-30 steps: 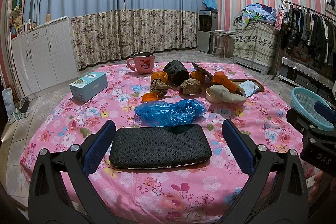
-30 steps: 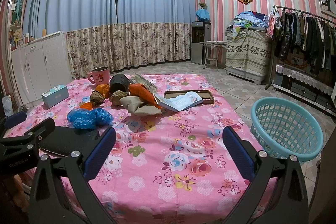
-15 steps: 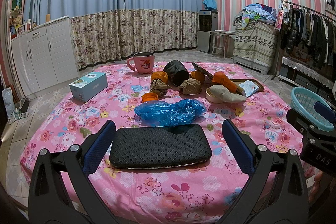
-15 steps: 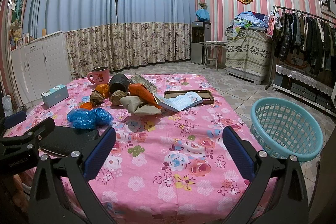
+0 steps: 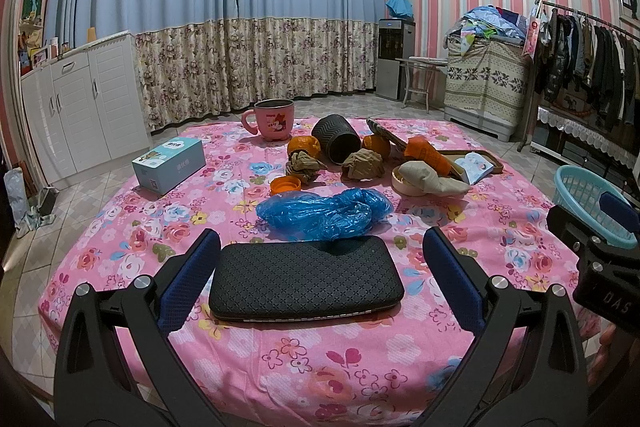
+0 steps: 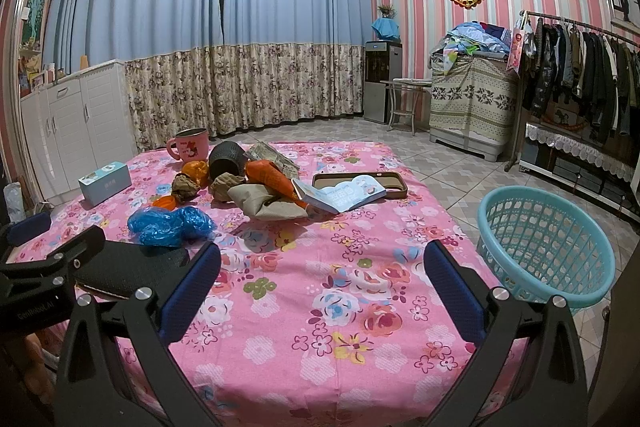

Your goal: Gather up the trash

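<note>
A crumpled blue plastic bag (image 5: 324, 211) (image 6: 170, 225) lies mid-table on the pink floral cloth (image 5: 280, 343). Behind it sit two brown paper wads (image 5: 304, 165), orange peel pieces (image 5: 304, 145), an orange cap (image 5: 285, 184), a beige wrapper (image 5: 430, 175) and an orange packet (image 5: 426, 153). A turquoise basket (image 6: 546, 245) stands on the floor to the right of the table. My left gripper (image 5: 320, 283) is open, its blue pads either side of a black case (image 5: 306, 281). My right gripper (image 6: 320, 287) is open over bare cloth at the table's near right.
A pink mug (image 5: 274, 119), a tipped black cup (image 5: 336, 145), a teal tissue box (image 5: 170, 165), a booklet (image 6: 344, 195) and a brown tray (image 6: 398, 183) share the table. White cabinets stand left, a clothes rack right.
</note>
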Available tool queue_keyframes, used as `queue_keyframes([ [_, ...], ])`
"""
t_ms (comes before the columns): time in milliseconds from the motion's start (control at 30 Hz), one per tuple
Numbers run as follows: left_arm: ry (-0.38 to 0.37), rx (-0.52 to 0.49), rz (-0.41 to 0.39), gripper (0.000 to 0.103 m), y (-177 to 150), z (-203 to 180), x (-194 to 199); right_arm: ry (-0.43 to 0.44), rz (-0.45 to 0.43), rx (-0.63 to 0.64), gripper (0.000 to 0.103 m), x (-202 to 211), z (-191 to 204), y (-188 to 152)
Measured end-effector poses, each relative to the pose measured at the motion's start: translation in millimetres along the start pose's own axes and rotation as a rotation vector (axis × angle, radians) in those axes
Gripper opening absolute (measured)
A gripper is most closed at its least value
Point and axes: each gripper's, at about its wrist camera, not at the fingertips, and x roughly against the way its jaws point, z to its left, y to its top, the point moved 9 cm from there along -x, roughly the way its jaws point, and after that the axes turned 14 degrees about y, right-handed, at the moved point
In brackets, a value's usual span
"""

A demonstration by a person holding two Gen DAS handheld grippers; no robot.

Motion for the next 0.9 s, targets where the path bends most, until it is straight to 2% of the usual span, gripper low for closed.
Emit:
queue_keyframes([
  [467,0.003,-0.01,0.023,0.098,2.2,2.8,-8.5,-0.014,-0.019,-0.02,0.099,2.9,-6.9,9.3],
  [667,0.018,-0.021,0.007,0.098,28.3,9.1,-16.7,-0.03,0.001,-0.016,0.099,-14.7,-16.5,28.5],
  [833,-0.009,-0.013,0.001,0.098,57.6,10.3,-35.5,0.022,-0.041,-0.019,0.099,-30.4,-18.6,52.0],
  [900,0.001,-0.011,-0.015,0.098,70.5,11.1,-43.9,0.029,-0.012,-0.024,0.099,-42.0,-19.8,58.0],
])
